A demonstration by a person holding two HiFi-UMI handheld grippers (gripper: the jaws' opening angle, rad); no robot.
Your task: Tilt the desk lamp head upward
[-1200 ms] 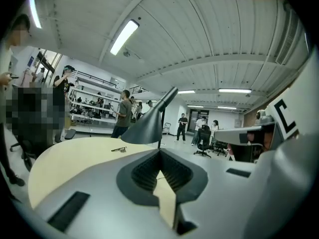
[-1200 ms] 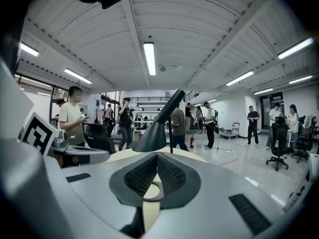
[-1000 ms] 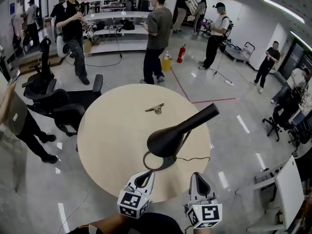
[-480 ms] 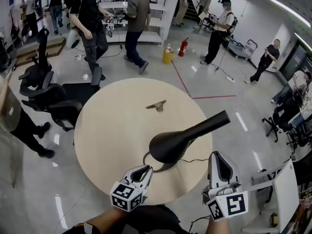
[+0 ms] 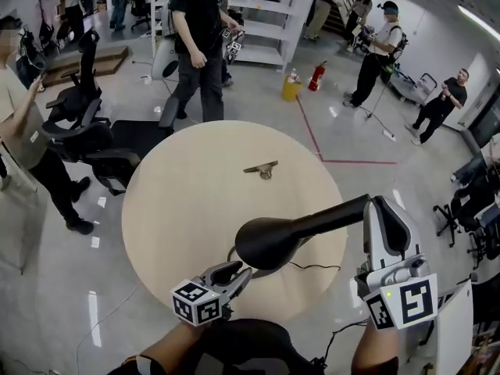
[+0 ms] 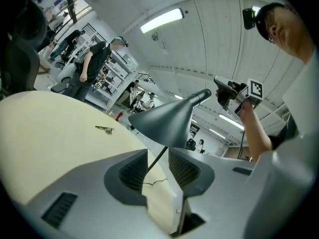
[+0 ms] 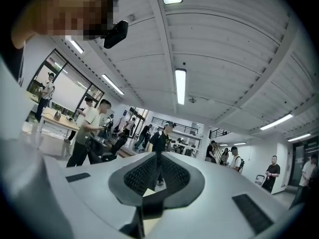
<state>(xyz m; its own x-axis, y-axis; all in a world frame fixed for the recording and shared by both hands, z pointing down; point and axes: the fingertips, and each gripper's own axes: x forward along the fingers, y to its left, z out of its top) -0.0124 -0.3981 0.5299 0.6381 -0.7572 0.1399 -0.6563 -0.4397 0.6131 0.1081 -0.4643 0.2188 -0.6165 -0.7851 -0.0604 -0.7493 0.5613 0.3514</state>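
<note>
The lamp (image 5: 312, 221) is stood on the near right part of the table (image 5: 180, 201). Its black head (image 5: 269, 242) is turned left and its neck (image 5: 332, 213) slopes up to the right. The left gripper (image 5: 237, 273) is held low at the near edge, just near of the head. Its jaws have just been opening and are now set wide. Nothing is pressed by them; only the thin stem (image 6: 158, 156) is seen through the gap, beyond the pads. The right gripper (image 5: 387, 209) is held high at the right, just beside the neck's end. Its jaws are drawn to a slit and nothing is held in them. Whether the neck is touched cannot be told.

The step in hand is judged to be the approach, with the tilt not yet begun. It would be done best if the stem were first taken low down by the left gripper, so that the lamp is not dragged across the table. The right jaws would need to be opened, set squarely across the neck and closed firmly, since a smooth round neck is likely to slip. The neck end should then be pressed down slowly, so that the head is swung up, with the cable (image 5: 308, 266) kept clear.
</note>
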